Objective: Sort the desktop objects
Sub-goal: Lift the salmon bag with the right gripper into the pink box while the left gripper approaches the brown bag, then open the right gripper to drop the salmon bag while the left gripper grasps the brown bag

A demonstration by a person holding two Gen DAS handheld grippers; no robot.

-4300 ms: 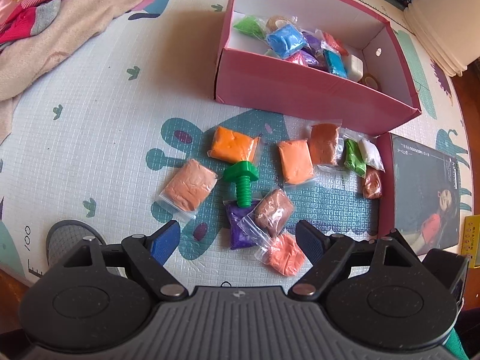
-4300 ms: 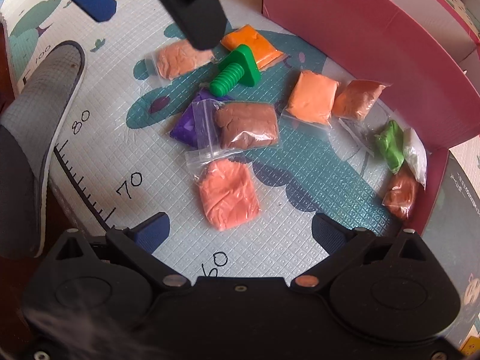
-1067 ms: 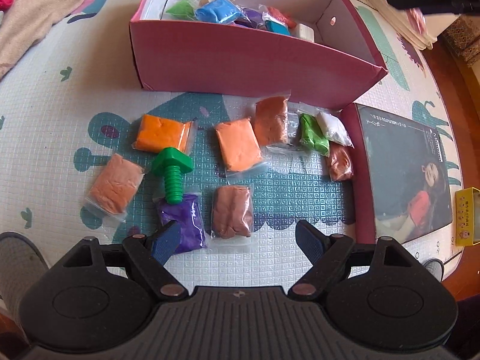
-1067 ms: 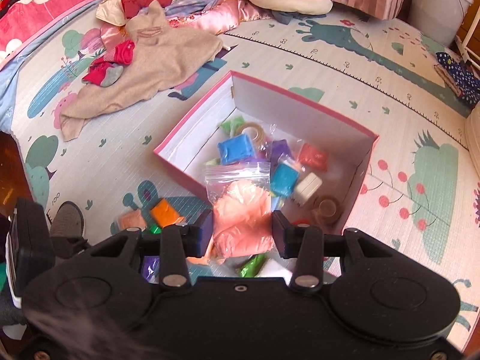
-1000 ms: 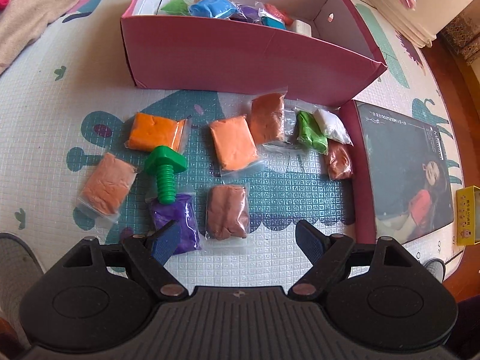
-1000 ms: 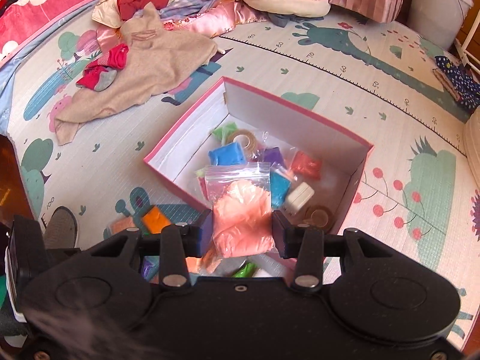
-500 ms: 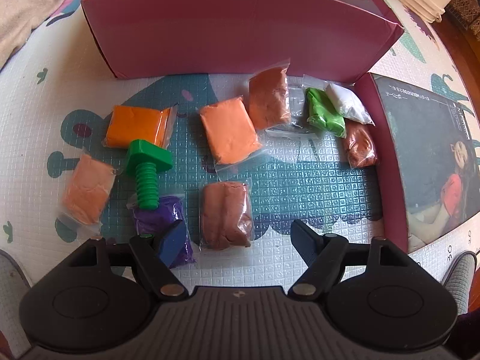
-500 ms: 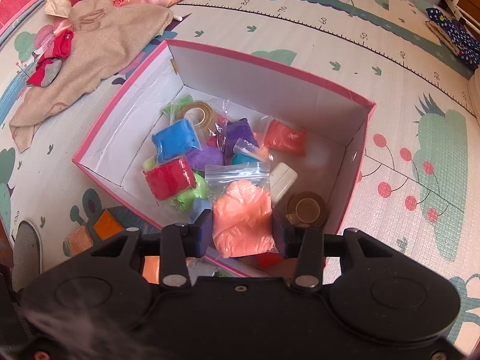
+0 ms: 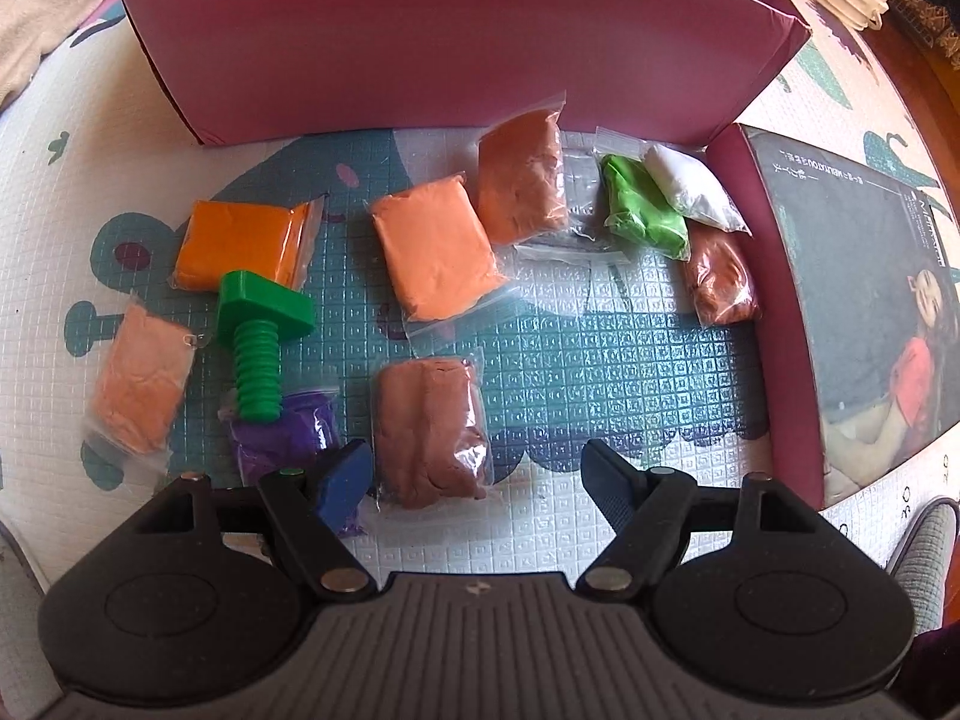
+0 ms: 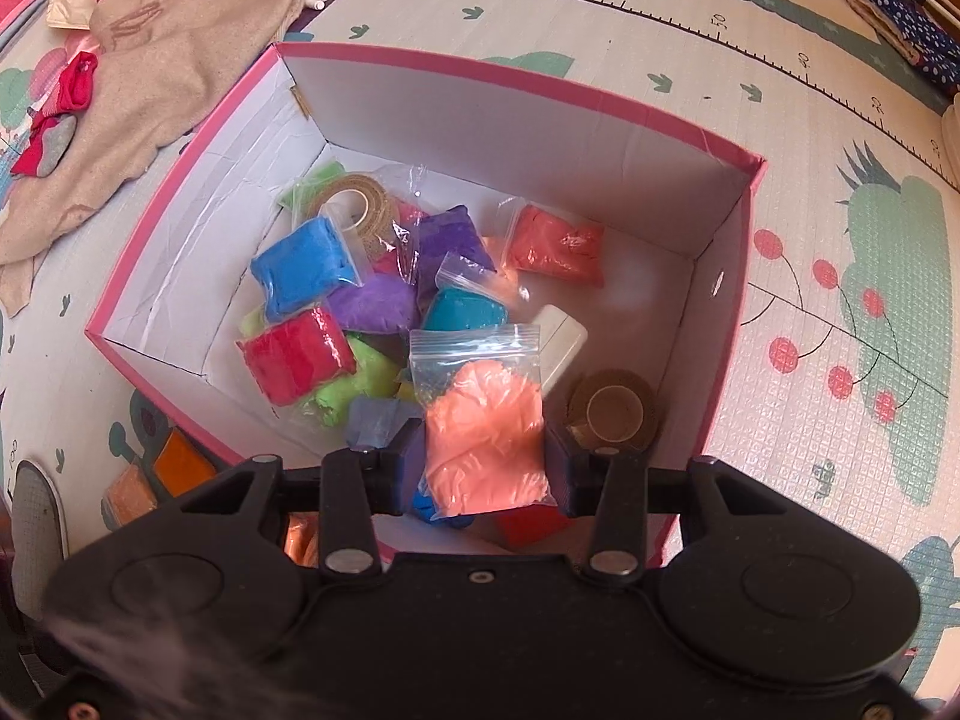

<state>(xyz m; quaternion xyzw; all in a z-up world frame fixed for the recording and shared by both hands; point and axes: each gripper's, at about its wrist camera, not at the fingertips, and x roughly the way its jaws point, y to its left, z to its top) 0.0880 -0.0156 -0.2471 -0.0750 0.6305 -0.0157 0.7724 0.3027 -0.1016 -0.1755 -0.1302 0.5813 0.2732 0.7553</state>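
Observation:
My left gripper (image 9: 474,477) points down at the play mat and is open. A brown clay bag (image 9: 429,432) lies between its fingers, close to the blue left pad (image 9: 342,480), and neither pad presses on it. Beside it lie a purple bag (image 9: 282,438) under a green plastic bolt (image 9: 258,348), several orange and peach bags, and green (image 9: 642,210) and white (image 9: 690,189) bags. My right gripper (image 10: 486,468) is shut on a salmon-pink clay bag (image 10: 486,426), low over the open pink box (image 10: 540,138), which holds several coloured bags.
The box's near wall (image 9: 450,48) stands just behind the loose bags. The box lid with a picture (image 9: 870,300) lies to their right. In the box are two tape rolls (image 10: 615,414) and a white block (image 10: 561,342). Beige clothing (image 10: 150,60) lies beyond it.
My left gripper has sunk toward the brown bag and its jaws have narrowed a little. My right gripper has come down over the box with the salmon-pink bag still in it.

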